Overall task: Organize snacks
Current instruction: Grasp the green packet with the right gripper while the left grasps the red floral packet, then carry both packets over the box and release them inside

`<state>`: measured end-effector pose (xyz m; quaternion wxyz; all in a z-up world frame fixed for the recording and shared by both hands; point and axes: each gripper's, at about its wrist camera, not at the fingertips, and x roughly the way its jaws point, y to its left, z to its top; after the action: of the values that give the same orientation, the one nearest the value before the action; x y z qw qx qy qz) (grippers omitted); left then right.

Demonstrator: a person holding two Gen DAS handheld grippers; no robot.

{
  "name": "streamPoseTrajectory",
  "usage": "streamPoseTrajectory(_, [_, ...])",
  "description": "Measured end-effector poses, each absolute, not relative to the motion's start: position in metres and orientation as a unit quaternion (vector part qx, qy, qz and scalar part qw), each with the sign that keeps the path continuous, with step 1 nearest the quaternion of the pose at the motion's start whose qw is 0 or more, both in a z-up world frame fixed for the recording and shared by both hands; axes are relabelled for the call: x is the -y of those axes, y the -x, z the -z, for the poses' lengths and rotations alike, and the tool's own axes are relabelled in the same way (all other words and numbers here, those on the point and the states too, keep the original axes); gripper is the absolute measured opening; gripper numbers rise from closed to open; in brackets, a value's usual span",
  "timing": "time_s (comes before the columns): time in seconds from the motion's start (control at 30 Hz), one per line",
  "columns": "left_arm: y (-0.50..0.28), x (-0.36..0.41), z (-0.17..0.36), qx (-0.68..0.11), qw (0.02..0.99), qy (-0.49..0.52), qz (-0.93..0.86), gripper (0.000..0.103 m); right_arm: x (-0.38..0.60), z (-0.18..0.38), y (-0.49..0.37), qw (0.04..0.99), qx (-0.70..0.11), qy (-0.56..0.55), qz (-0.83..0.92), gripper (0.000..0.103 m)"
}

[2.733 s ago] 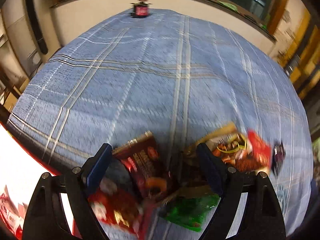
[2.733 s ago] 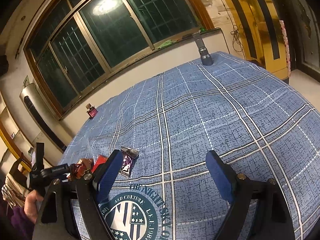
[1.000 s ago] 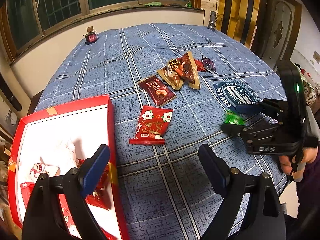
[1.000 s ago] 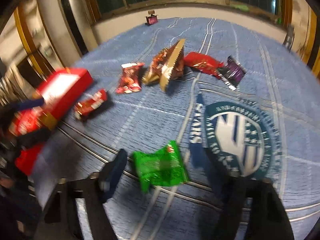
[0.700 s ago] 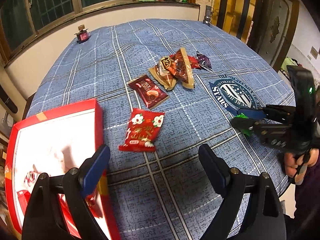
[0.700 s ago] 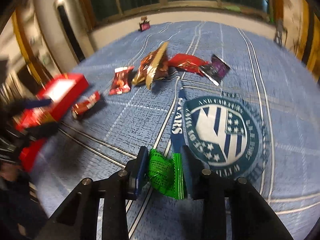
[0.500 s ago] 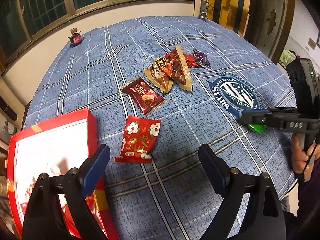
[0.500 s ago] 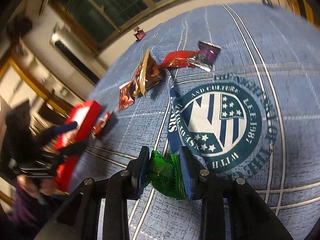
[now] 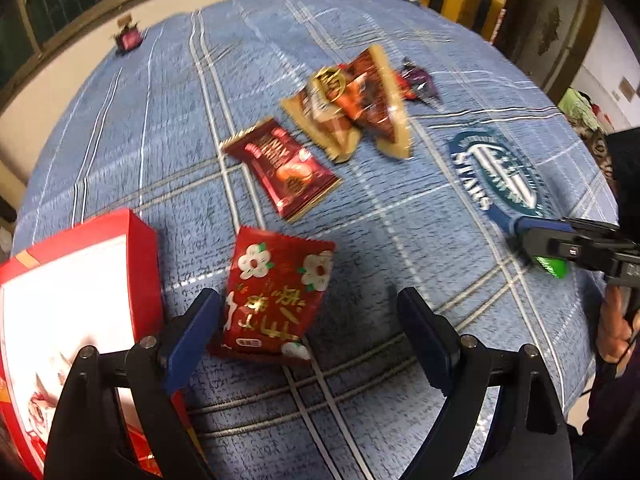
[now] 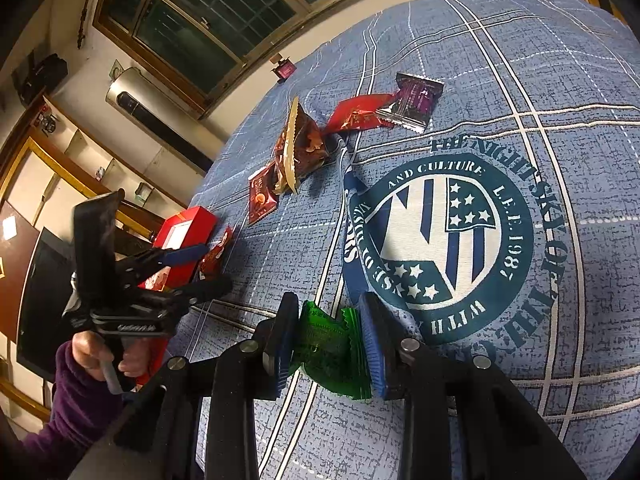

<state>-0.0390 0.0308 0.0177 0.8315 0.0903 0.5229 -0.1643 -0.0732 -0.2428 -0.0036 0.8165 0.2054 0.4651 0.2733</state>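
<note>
Green foil crumples between the clenched fingers of the right gripper point(image 10: 329, 338), which grasps the green snack packet point(image 10: 334, 346) above the blue plaid tablecloth point(image 10: 560, 80), beside its round crest. The left gripper point(image 9: 308, 330) is spread wide, released, with the red flowered packet point(image 9: 276, 296) lying between its fingers, just beside the red box point(image 9: 80, 280) at the cloth's near left edge. Further in lie a dark red packet point(image 9: 282, 172) and a heap of brown wrappers point(image 9: 352, 100)

A blue plaid tablecloth point(image 9: 168, 128) with a round crest point(image 10: 440, 248) covers the table. On it lie a red box point(image 9: 132, 280), a red flowered packet point(image 9: 276, 292), a dark red packet point(image 9: 284, 172), tan wrappers point(image 9: 352, 104), a purple packet point(image 10: 416, 100) and a small bottle point(image 9: 127, 40).
</note>
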Motion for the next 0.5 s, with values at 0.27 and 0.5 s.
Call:
streamPoseTrajectory(0.27, [0.052, -0.028, -0.022, -0.510, 0.837, -0.098, 0.172, 0.040, 0.244, 0.004, 0.073, 0.816, -0.465, -0.206, -0.275, 0.034])
streamPoseTrajectory(0.5, [0.078, -0.012, -0.025, -0.504, 0.840, -0.060, 0.191, 0.040, 0.239, 0.003, 0.073, 0.812, -0.466, -0.202, -0.287, 0.032])
